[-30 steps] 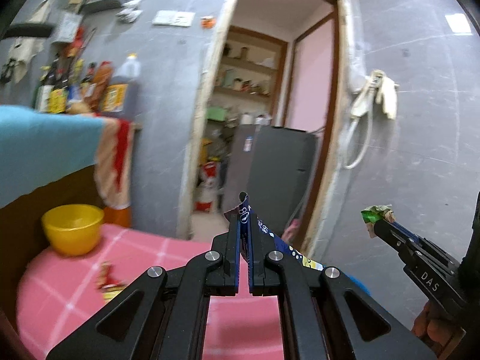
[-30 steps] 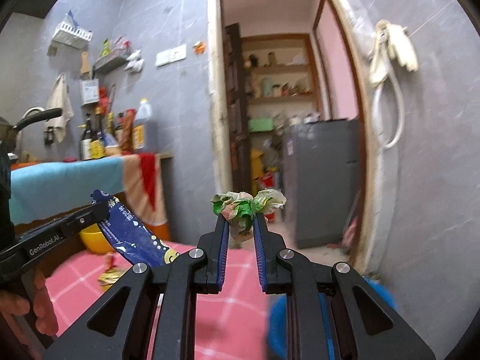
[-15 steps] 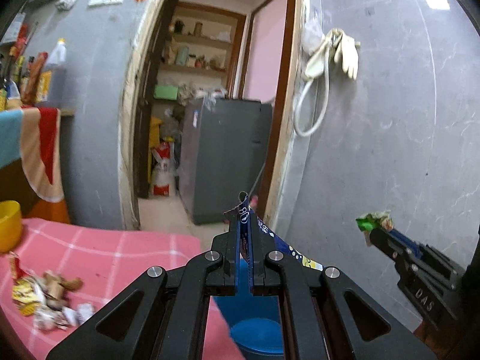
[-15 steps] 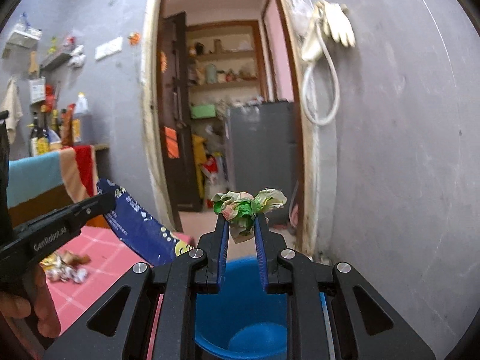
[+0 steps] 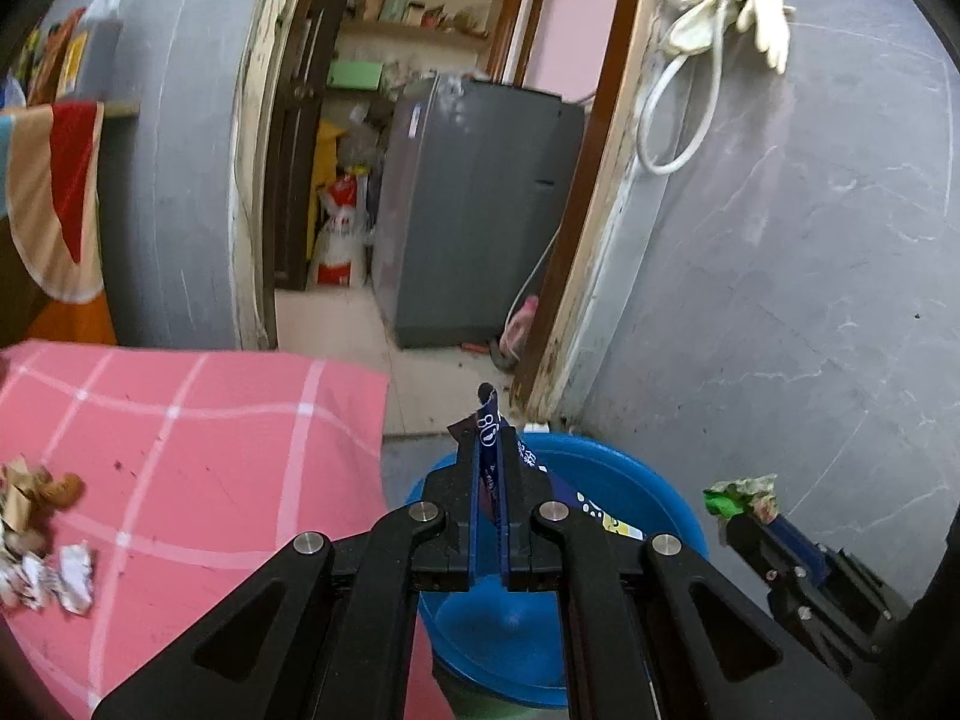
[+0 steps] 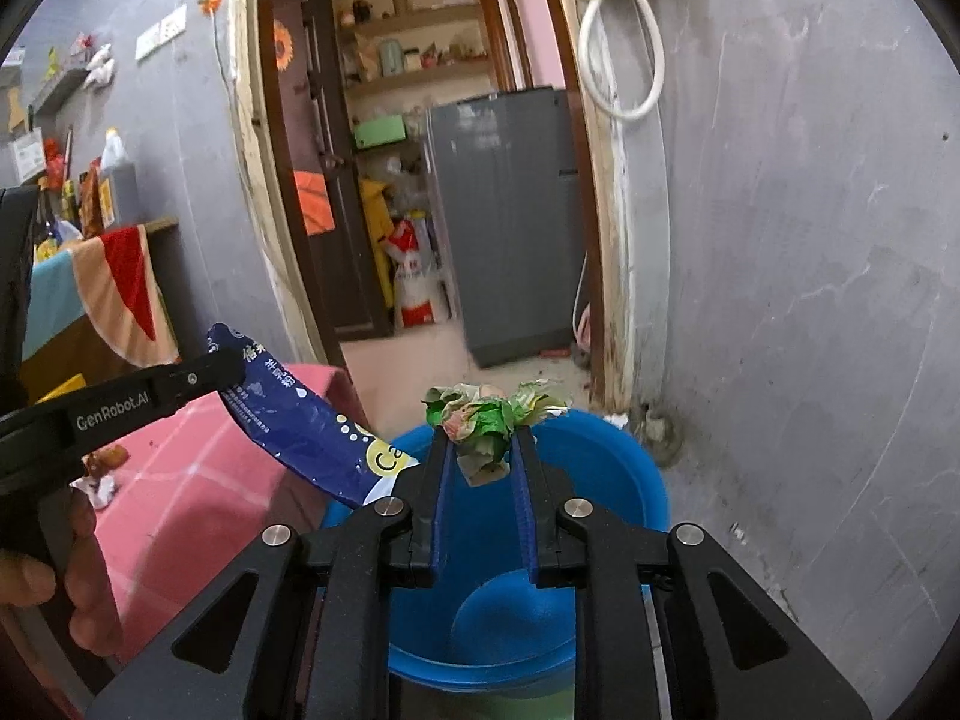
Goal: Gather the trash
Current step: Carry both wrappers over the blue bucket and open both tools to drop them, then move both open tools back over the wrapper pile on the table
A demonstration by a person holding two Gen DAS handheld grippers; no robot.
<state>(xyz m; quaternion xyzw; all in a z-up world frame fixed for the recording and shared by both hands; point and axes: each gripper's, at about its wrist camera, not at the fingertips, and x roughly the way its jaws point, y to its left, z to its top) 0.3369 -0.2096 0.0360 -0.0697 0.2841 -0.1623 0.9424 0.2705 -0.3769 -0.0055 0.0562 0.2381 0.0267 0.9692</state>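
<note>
Grey marbled walls all round, and a pink checked cloth covers the worktop on the left, with a small heap of crumpled wrappers lying near its left edge. Past the wooden door frame, a grey fridge stands in the back room beside shelves of jars. Pale rubber gloves and a loop of white hose hang on the wall by the doorway. A blue bucket sits on the floor right against the worktop's edge, nothing visible inside it.

Writing now: the side of the left tool reads "GenRobot.AI" in white, clear in the right wrist view. The packet carries white Chinese characters, too small to read, plus a yellow circle with "Ca".

The left tool is pressed tight on a dark blue snack packet, flat and glossy, held edge-on above the bucket's near-left rim. A hand grips that tool's handle. The right tool pinches a crumpled green wrapper, a scrunched wad of green, pink and cream foil, hanging directly over the bucket's open mouth. Both pieces are up in the air, close together, neither touching the bucket.
</note>
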